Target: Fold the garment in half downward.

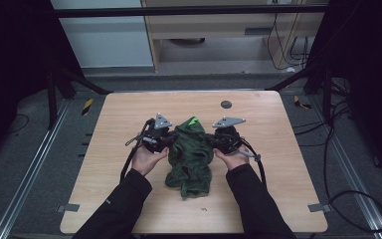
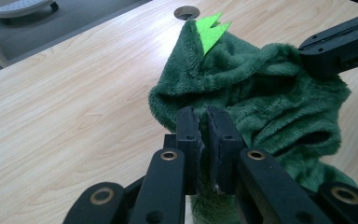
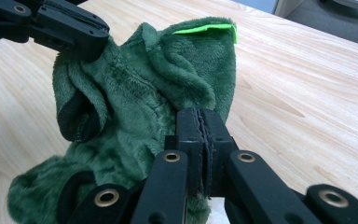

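A dark green fleece garment [image 1: 191, 157] with a bright green spiky trim [image 1: 193, 120] hangs between my two grippers over the wooden table [image 1: 119, 114]; its lower part rests crumpled on the tabletop. My left gripper [image 1: 165, 141] is shut on the garment's left edge; in the left gripper view [image 2: 204, 122] the jaws pinch the fleece [image 2: 261, 102]. On the right edge my right gripper [image 1: 216, 140] is shut too, its jaws [image 3: 200, 122] closed on the fleece [image 3: 135, 102]. A black-ribbed cuff [image 3: 77, 122] shows on one sleeve.
A round grey grommet [image 1: 226, 104] sits in the table near its far edge. Black cables trail from both grippers toward the person's sleeves. Metal rails and cables [image 1: 348, 194] lie on the floor at both sides; a cabinet stands beyond the table.
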Available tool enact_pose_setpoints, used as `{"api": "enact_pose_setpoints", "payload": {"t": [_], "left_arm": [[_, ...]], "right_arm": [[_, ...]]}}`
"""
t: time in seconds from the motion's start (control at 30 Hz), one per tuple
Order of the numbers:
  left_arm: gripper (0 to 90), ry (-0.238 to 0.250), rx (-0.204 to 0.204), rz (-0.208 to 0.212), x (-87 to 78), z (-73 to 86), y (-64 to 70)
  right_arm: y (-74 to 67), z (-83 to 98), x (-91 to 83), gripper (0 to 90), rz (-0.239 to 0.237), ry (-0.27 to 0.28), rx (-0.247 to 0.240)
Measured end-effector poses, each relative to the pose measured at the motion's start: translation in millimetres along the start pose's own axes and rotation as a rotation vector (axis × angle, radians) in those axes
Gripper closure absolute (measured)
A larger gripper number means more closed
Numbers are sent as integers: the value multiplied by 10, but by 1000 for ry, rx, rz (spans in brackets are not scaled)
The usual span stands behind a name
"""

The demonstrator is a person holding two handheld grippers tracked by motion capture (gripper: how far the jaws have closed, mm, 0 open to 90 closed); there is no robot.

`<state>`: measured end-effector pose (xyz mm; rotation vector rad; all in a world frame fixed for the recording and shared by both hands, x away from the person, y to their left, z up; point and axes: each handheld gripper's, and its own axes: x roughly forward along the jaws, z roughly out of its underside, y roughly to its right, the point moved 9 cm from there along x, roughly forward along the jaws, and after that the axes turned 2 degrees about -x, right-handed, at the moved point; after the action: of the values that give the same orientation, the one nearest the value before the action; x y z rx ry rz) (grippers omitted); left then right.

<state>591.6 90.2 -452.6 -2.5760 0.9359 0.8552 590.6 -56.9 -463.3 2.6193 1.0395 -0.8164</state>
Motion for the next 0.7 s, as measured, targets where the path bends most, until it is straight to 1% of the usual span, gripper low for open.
{"api": "enact_pose_setpoints", "payload": {"t": [0.03, 0.1, 0.2, 0.23, 0.3, 0.37, 0.4, 0.43, 0.5, 0.57, 0.7], "left_arm": [[839, -3, 5, 5, -15, 26, 20], [839, -5, 8, 6, -26, 46, 35], [839, -11, 22, 8, -57, 95, 73], [839, -13, 25, 9, -68, 116, 86], [839, -16, 29, 15, -91, 159, 112], [839, -23, 29, 24, -119, 229, 141], [839, -23, 29, 24, -119, 229, 141], [839, -23, 31, 26, -138, 271, 165], [839, -23, 33, 30, -154, 294, 182], [839, -25, 41, 32, -186, 325, 201], [839, -13, 37, 45, -250, 353, 250]], "right_arm": [[-31, 24, -13, 881, -5, -4, -10], [-45, 35, -15, 882, -6, -6, -10], [-120, 93, -31, 882, -19, -12, -26], [-120, 93, -31, 882, -19, -12, -26], [-153, 123, -41, 882, -22, -16, -34], [-188, 169, -54, 882, -29, -19, -32], [-188, 169, -54, 882, -29, -19, -32], [-212, 194, -62, 882, -38, -17, -33], [-224, 204, -66, 882, -39, -17, -34], [-264, 229, -88, 882, -47, -16, -36], [-337, 252, -154, 882, -62, -6, -43]]}}
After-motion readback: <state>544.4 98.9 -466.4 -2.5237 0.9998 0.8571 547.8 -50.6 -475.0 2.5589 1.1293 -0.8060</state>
